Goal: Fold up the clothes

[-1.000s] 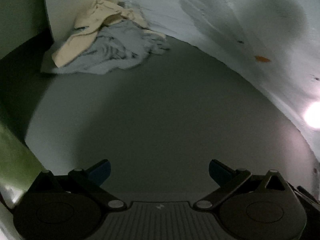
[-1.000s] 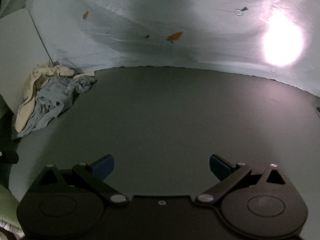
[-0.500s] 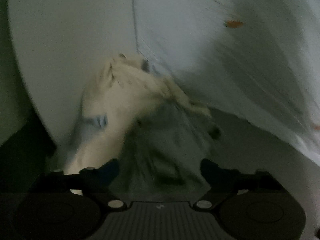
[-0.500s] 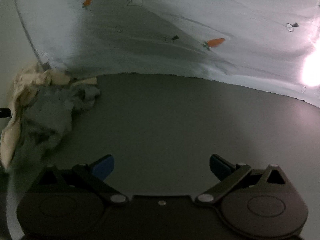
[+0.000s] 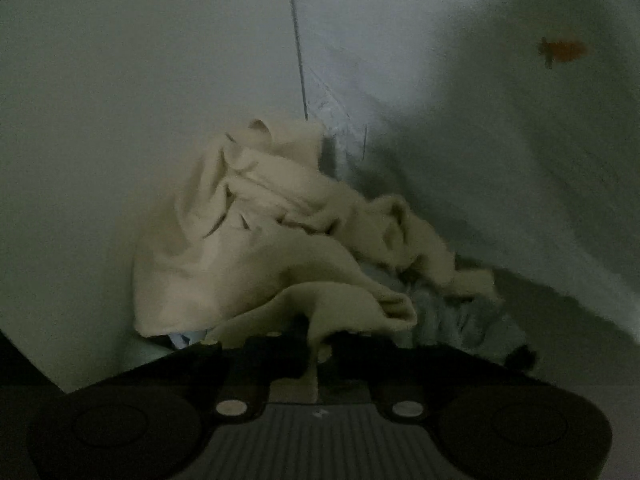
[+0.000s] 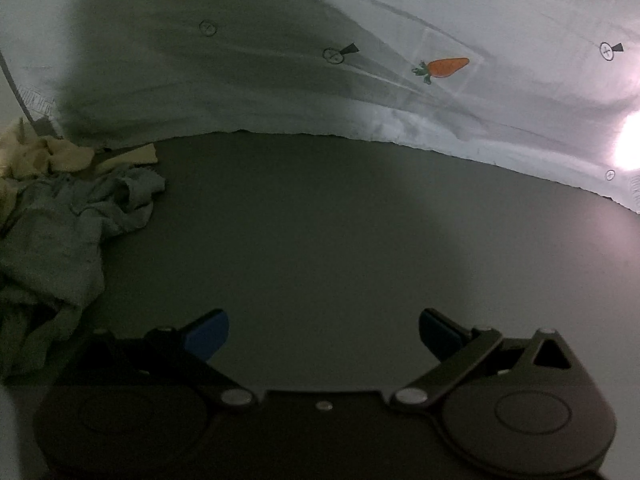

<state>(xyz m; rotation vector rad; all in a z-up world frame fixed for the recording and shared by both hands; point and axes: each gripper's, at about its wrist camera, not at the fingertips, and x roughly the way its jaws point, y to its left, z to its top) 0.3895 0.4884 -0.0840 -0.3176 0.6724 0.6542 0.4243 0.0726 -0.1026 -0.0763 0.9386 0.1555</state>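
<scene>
A cream garment (image 5: 256,248) lies crumpled on top of a pale blue garment (image 5: 452,316) in the corner of the dark table. My left gripper (image 5: 320,344) is shut on a fold of the cream garment, which bunches between the jaws. In the right wrist view the same pile sits at the far left, the blue garment (image 6: 60,232) in front and the cream garment (image 6: 44,156) behind. My right gripper (image 6: 322,330) is open and empty, low over the bare table to the right of the pile.
A white sheet printed with carrots (image 6: 444,66) hangs behind the dark table (image 6: 340,216). A plain pale wall (image 5: 120,120) closes the left side of the corner. A bright light glares at the right edge (image 6: 630,142).
My left gripper has moved in to the pile and closed on the cream garment. My right gripper has moved closer to the pile and stays open.
</scene>
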